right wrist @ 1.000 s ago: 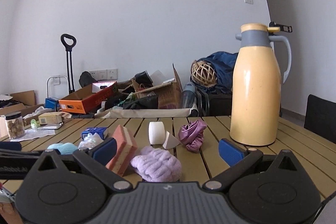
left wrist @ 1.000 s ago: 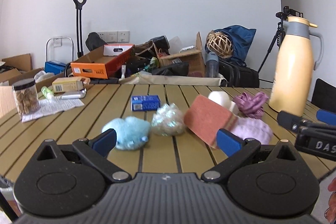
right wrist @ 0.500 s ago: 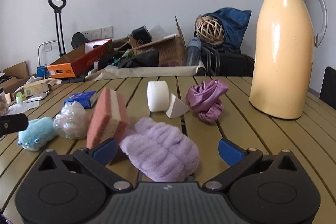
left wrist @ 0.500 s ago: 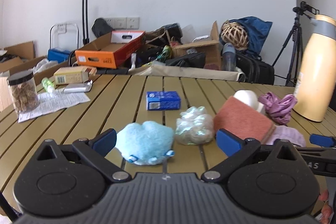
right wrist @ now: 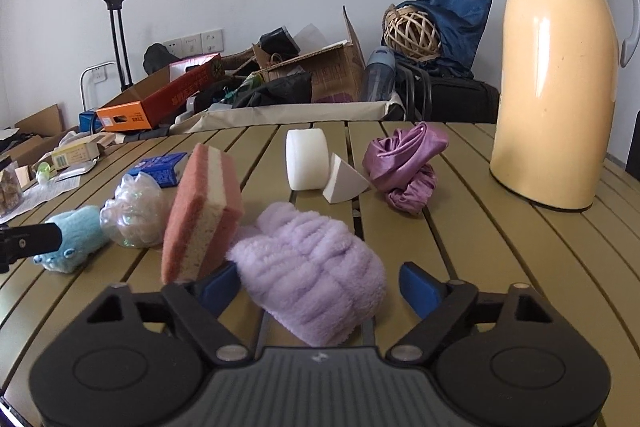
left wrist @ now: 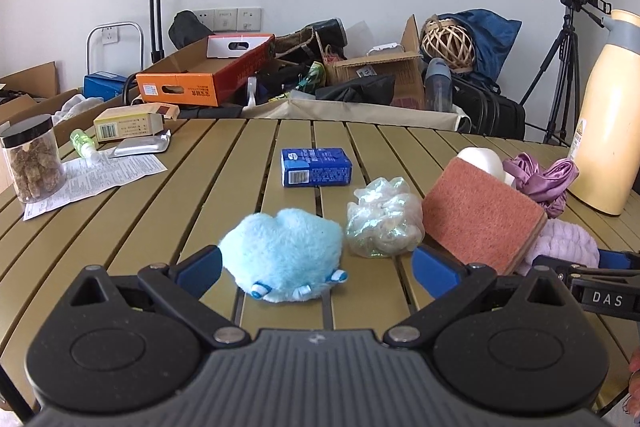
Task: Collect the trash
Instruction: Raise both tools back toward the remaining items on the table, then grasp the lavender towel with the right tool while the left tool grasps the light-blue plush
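1. Your two claws: the left claw (left wrist: 316, 267) stands wide, with one light-blue plush toy (left wrist: 282, 257) between its fingers; the left pad is just at the toy, the right pad well clear.
2. Your right claw (right wrist: 316, 285) has just been closing around one lilac fluffy cloth (right wrist: 310, 277); the left pad is at the fabric, the right pad still shows a gap, so nothing is gripped.
3. One slatted table (left wrist: 200, 187) carries all of your items.
4. One crumpled clear plastic wrap (left wrist: 384, 223), just right of the toy.
5. One pink-and-cream sponge (right wrist: 204, 211), standing on edge, leaning against the lilac cloth.
6. One small blue carton (left wrist: 316, 167), lying flat behind the plush toy.
7. Two white foam pieces: one round block (right wrist: 306, 159) and one wedge (right wrist: 344, 179), touching.
8. One bunched purple satin cloth (right wrist: 404, 163), beside the wedge.
9. One cream thermos jug (right wrist: 556, 75), upright at your right; lid closed, contents hidden.
10. One clear jar with black lid (left wrist: 32, 159), holding brown chunks, standing on one printed paper sheet (left wrist: 96, 175).
11. One yellowish box (left wrist: 130, 123), end flap open; its contents can't be made out.
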The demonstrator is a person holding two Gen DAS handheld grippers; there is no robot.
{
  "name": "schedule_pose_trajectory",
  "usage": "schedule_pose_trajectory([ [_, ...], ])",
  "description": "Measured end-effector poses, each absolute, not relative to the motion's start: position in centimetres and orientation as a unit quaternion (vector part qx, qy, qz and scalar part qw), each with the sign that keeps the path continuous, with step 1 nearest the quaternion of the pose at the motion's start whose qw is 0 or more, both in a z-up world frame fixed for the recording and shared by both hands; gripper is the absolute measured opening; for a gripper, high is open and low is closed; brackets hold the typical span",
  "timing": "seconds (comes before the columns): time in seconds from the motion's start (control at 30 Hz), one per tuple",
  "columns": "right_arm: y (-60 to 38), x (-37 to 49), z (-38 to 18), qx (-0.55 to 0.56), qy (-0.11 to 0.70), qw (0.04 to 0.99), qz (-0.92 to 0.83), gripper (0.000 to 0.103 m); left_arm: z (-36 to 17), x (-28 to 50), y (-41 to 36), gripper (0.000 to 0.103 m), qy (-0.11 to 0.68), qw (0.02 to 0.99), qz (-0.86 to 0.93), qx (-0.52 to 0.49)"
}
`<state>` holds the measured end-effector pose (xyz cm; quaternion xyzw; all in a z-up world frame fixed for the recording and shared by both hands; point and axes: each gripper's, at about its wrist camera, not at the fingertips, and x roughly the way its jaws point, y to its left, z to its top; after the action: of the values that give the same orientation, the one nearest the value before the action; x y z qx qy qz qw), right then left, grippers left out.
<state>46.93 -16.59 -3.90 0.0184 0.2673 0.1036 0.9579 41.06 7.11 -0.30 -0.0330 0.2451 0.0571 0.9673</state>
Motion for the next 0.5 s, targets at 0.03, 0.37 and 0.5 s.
schedule_pose_trajectory([
  [0.03,-16.7,47.0,-4.0,0.021,0.27,0.957,0.106,0.06,-0.3,41.1,7.2,0.103,0.246,0.967,0.057,-0.033],
  [0.37,-17.6,45.6,-3.6,0.045,0.249,0.961,0.115,0.033,-0.6,42.2,8.3,0.103,0.262,0.962,0.067,-0.041],
  [0.5,-18.6,44.6,-3.2,0.051,0.219,0.97,0.095,0.032,-0.6,42.9,8.8,0.103,0.268,0.96,0.072,-0.049],
])
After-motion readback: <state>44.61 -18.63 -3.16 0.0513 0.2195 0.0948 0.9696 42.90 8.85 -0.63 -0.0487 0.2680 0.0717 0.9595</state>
